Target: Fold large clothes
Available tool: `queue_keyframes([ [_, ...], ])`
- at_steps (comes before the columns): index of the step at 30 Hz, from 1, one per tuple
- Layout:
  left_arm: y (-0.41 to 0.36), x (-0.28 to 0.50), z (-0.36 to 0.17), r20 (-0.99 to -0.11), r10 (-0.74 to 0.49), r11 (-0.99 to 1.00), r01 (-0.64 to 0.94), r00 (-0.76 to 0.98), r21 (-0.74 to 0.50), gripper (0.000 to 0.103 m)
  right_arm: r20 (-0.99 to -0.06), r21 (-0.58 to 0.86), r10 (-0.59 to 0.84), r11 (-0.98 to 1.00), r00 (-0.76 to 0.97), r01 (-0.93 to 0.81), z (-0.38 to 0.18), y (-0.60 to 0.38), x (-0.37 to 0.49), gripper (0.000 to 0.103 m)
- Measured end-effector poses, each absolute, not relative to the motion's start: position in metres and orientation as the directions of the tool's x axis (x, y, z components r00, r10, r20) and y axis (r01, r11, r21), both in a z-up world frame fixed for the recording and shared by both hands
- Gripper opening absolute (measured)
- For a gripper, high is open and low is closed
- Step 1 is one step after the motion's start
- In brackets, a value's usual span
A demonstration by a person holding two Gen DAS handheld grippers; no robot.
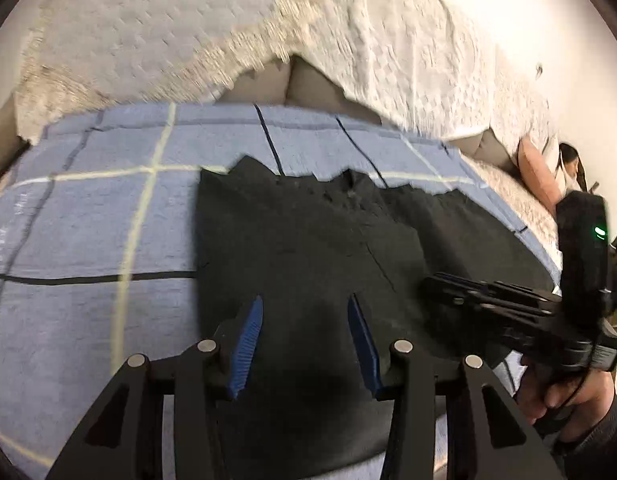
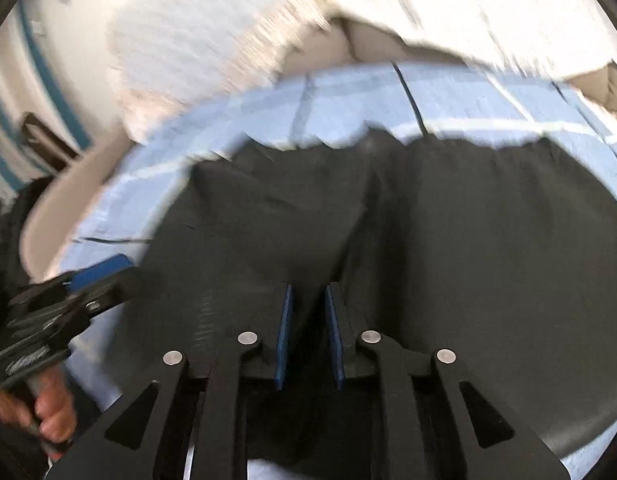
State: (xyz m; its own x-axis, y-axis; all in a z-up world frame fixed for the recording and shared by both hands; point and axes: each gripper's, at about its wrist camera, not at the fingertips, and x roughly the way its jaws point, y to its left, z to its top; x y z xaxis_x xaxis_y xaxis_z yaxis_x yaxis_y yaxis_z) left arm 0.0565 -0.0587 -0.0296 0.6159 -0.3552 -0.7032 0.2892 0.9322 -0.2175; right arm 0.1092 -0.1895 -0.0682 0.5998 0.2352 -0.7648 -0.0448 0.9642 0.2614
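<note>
A large black garment (image 1: pixel 308 240) lies spread on a light blue checked blanket (image 1: pixel 88 208); it also shows in the right wrist view (image 2: pixel 448 220), with a fold ridge down its middle. My left gripper (image 1: pixel 306 300) is open and empty, hovering over the garment's near part. My right gripper (image 2: pixel 308 290) hovers over the fold ridge with its blue pads a narrow gap apart and nothing between them. The right gripper also shows in the left wrist view (image 1: pixel 488 300), at the garment's right side. The left gripper also shows in the right wrist view (image 2: pixel 88 280), at the garment's left edge.
A white textured cover (image 1: pixel 408 48) drapes the sofa back behind the blanket. A pink cushion (image 1: pixel 536 176) and a seated person (image 1: pixel 568 164) are at the far right. A beige sofa arm (image 2: pixel 48 216) lies left of the blanket.
</note>
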Motion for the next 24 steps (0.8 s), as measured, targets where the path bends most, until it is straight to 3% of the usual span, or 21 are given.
queue_keyframes([
  [4,-0.07,0.056,-0.046,-0.708,-0.314,0.943,0.294,0.632,-0.155,0.046,-0.746,0.277,0.261,0.958,0.613,-0.071,-0.069,-0.195,0.107,0.025],
  [5,-0.068,0.054,-0.044,-0.707,-0.316,0.943,0.291,0.633,-0.161,0.046,-0.743,0.273,0.255,0.96,0.619,-0.068,-0.065,-0.199,0.101,0.032],
  [9,-0.063,0.049,-0.029,-0.692,-0.358,0.932,0.285,0.627,-0.224,0.045,-0.684,0.342,0.278,0.939,0.674,-0.04,-0.048,-0.23,0.081,0.036],
  [13,-0.076,0.046,-0.023,-0.667,-0.384,0.92,0.322,0.639,-0.221,0.046,-0.637,0.453,0.225,0.883,0.738,0.122,-0.044,-0.298,0.066,0.036],
  [16,-0.087,0.055,-0.039,-0.702,-0.361,0.927,0.321,0.614,-0.196,0.046,-0.635,0.548,0.174,0.788,0.752,0.28,-0.058,-0.351,0.051,0.036],
  [19,-0.09,0.055,-0.049,-0.704,-0.342,0.932,0.323,0.622,-0.168,0.046,-0.571,0.712,0.196,0.602,0.797,0.361,-0.079,-0.402,0.026,0.007],
  [24,-0.091,0.056,-0.043,-0.713,-0.335,0.934,0.316,0.616,-0.166,0.046,-0.571,0.706,0.143,0.589,0.809,0.394,-0.066,-0.412,0.018,0.009],
])
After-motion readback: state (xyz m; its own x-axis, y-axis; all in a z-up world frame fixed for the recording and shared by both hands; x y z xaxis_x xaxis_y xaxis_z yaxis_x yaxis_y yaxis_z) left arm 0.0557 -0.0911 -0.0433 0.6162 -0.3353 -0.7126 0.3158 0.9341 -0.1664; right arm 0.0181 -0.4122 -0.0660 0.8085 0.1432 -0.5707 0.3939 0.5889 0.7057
